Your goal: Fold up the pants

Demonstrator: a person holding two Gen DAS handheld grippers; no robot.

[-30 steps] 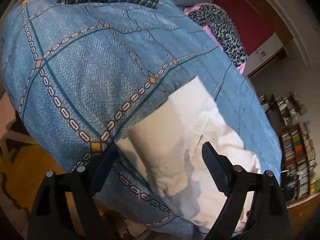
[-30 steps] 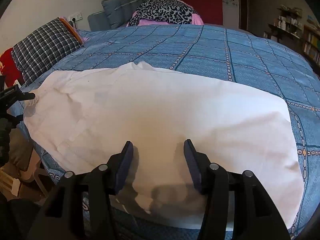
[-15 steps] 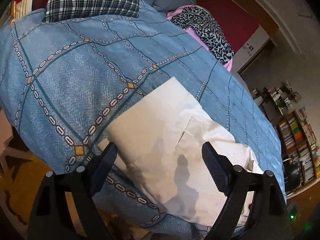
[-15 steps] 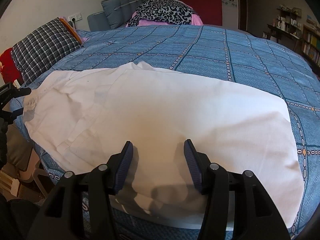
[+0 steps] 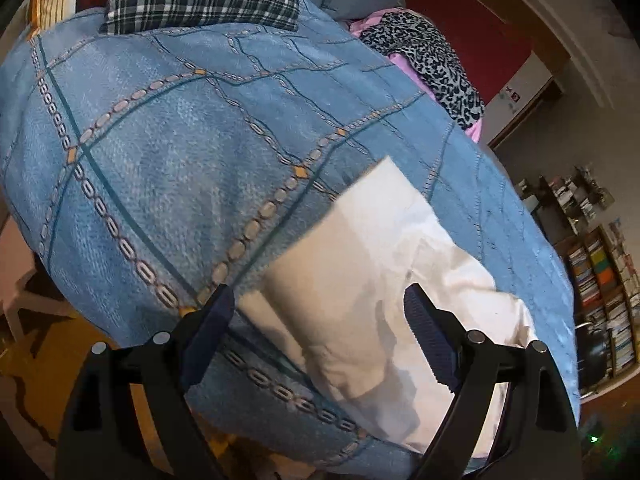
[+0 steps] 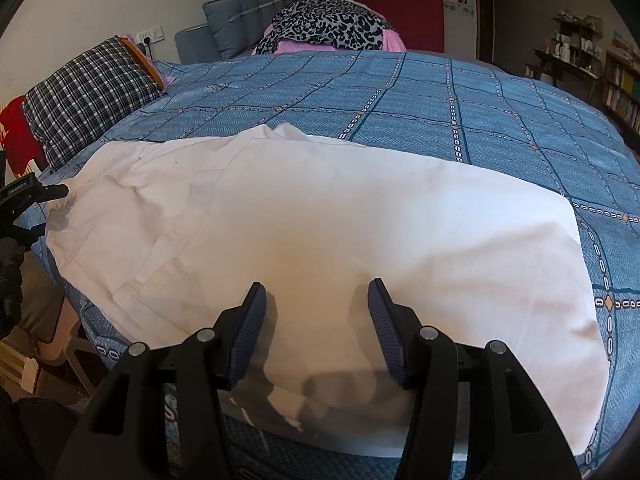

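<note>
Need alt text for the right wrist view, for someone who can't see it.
White pants lie spread flat across a blue patterned bedspread, with the open right gripper hovering over their near edge, holding nothing. At far left the left gripper is at the waistband end; a plaid pillow sits behind.

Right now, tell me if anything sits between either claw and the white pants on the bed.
Nothing visible does. The left claw and right claw both hang open directly over the white pants, which lie bare on the blue bedspread; the pillows and leopard-print cloth lie far off.
</note>
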